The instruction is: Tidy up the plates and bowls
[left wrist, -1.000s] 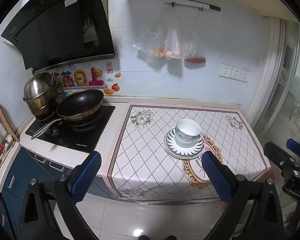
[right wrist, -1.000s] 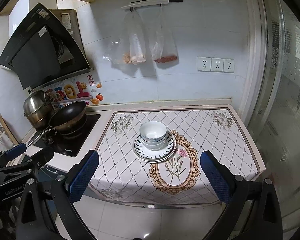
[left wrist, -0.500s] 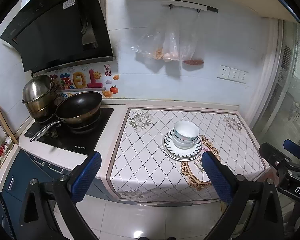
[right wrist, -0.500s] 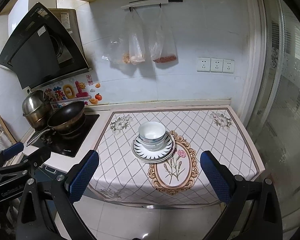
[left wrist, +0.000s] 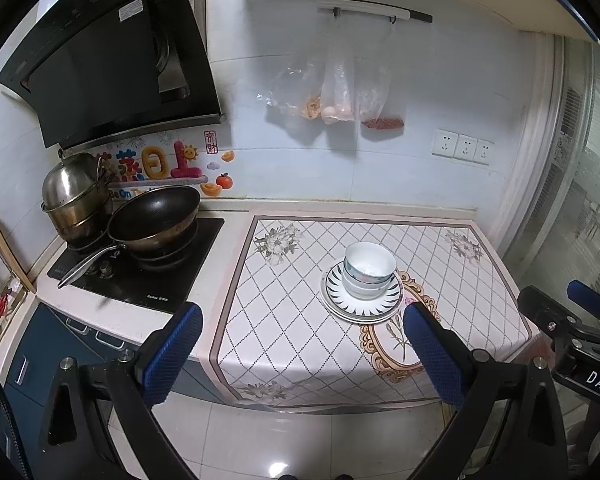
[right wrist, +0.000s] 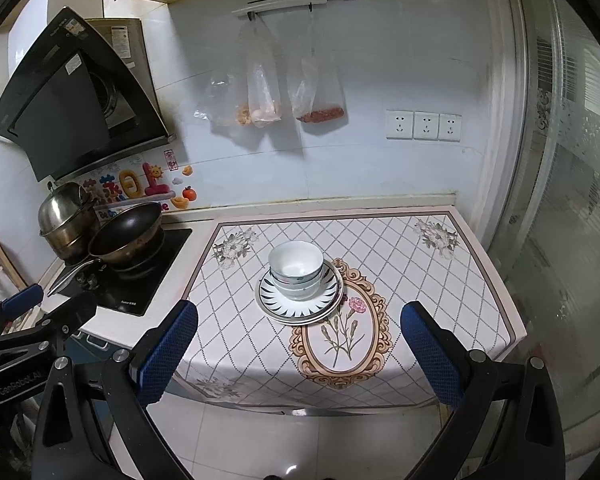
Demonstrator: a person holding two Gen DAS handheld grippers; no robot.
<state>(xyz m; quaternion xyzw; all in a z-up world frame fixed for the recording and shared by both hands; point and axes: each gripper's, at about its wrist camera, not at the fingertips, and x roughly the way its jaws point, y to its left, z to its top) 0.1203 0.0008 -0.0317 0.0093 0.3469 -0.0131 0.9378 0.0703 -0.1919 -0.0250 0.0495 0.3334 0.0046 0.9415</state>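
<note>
Both grippers, left (left wrist: 302, 346) and right (right wrist: 300, 342), gaped wide, off the counter (right wrist: 480, 264) edge; glossy bowls (right wrist: 296, 268) sat stacked on round plates (right wrist: 300, 310).

- Glossy glazed bowls (left wrist: 368, 270) and plates (left wrist: 362, 300).
- Shiny steel pot (left wrist: 74, 192).
- Matt printed cloth on the worktop (left wrist: 300, 320).
- Fingers (right wrist: 166, 350) with rough blue pads.

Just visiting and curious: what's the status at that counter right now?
Both hand-held grippers, left and right, open, empty, short of the counter. Bowls stacked on plates on the patterned mat, untouched. Nothing in the way.
</note>
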